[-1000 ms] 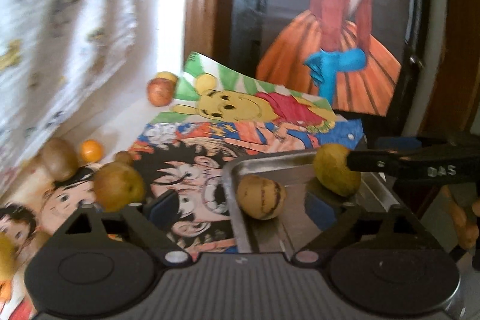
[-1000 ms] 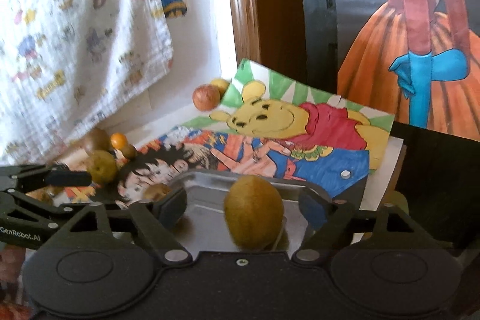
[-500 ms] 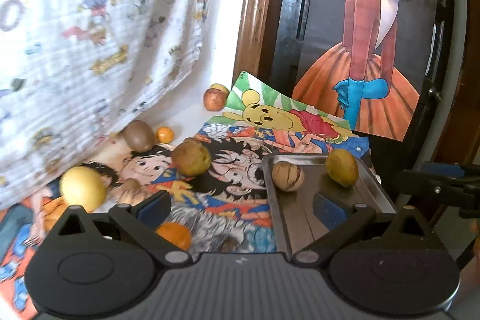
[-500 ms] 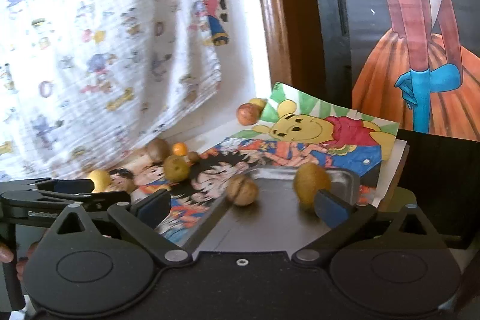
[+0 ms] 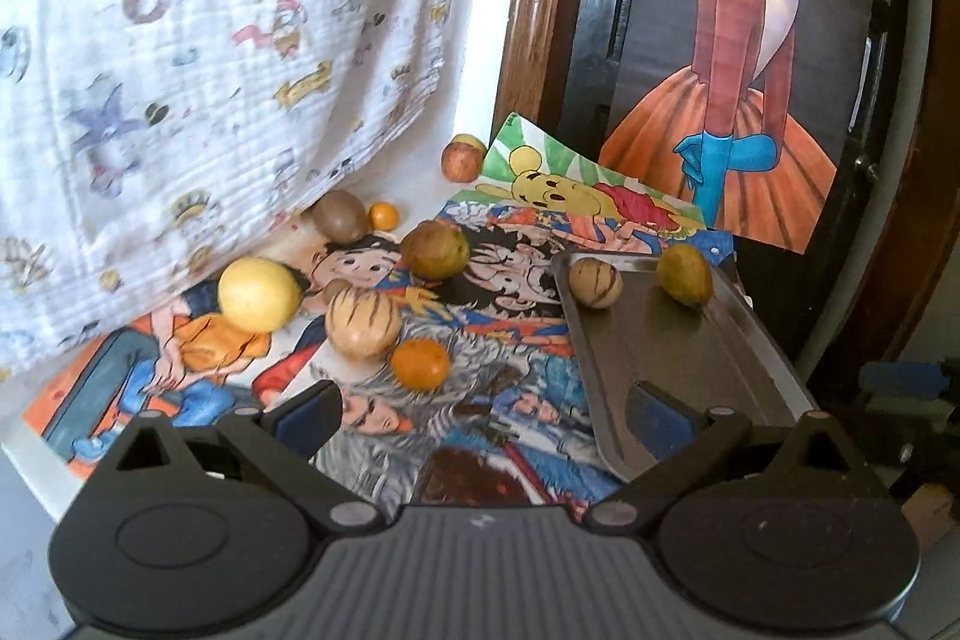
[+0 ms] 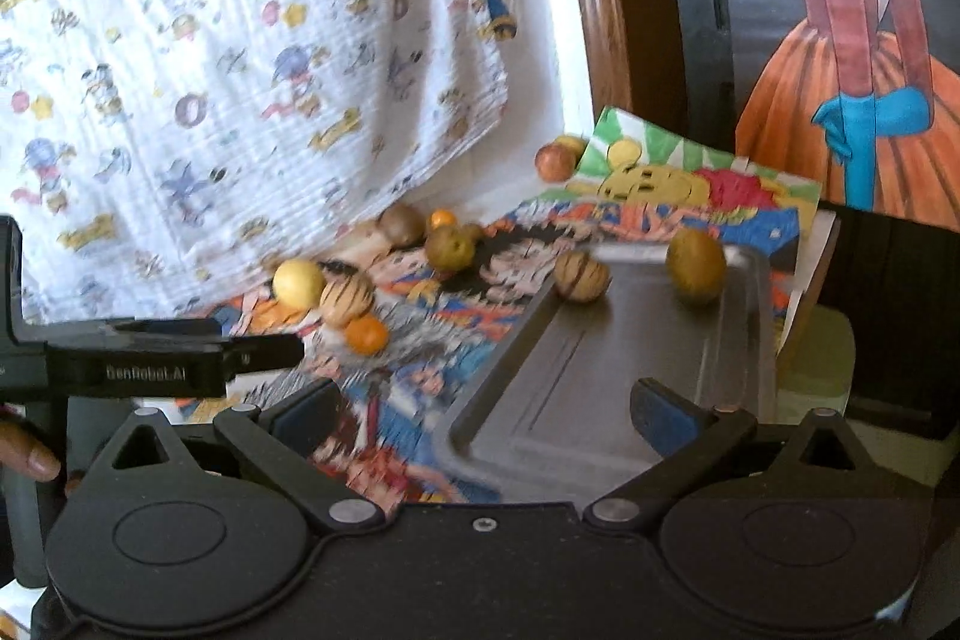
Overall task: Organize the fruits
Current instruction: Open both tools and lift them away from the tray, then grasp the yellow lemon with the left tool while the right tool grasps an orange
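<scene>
both tongs stand wide apart and hold nothing. ahead and right of the left gripper (image 5: pixel 486 415) lies the metal tray (image 5: pixel 672 358), with a striped fruit (image 5: pixel 594 283) and a green-brown fruit (image 5: pixel 684 274) at its far end (well apart from each other). past the left finger an orange (image 5: pixel 420 363), a second striped fruit (image 5: pixel 362 323) and a yellow fruit (image 5: pixel 259 295) sit on the cartoon posters (image 5: pixel 480 394). the right gripper (image 6: pixel 486 415) hovers over the tray's near edge.

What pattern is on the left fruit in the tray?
Tan with dark brown stripes; clearest in the left wrist view.
</scene>
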### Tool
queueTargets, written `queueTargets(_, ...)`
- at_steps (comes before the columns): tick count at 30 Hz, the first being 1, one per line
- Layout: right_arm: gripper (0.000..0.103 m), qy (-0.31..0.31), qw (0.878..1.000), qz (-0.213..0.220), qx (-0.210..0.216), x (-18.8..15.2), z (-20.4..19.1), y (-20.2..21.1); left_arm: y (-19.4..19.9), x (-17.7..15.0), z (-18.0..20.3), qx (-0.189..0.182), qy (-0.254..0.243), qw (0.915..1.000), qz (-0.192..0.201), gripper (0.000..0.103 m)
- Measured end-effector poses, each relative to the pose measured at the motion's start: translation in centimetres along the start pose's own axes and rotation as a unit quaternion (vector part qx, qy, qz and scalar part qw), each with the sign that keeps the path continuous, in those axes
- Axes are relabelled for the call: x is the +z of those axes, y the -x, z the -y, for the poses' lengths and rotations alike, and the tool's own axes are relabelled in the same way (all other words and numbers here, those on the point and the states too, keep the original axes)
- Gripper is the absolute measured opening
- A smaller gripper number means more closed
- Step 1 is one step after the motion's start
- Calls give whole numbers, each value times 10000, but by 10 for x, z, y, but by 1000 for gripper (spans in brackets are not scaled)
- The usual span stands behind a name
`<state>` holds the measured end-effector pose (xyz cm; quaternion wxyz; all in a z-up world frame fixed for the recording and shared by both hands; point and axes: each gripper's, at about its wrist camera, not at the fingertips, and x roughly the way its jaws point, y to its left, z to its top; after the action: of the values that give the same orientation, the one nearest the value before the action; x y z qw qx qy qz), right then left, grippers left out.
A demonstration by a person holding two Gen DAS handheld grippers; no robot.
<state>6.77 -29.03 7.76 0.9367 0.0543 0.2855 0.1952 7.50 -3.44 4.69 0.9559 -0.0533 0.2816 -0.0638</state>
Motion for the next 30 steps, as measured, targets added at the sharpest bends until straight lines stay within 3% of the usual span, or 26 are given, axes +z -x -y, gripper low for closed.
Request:
queueTargets(8,102,-265,9982,-528,-69,-27,-16,-7,7,-15,-27,48,350,9981,-507,103)
queueTargets(16,102,-186,9962,-840,134,-33,-34,-24,1,-43,-72,172,1122,9874,-1103,103)
queueTargets(21,102,6,9945,-990,335,-26,-51,-40,0,-49,-99,423,1337,9827,-1209,103)
queueTargets(30,102,616,9896,-1097,703,7,-94,-73,-7,-29,-136,1061,1026,9847,-930,103)
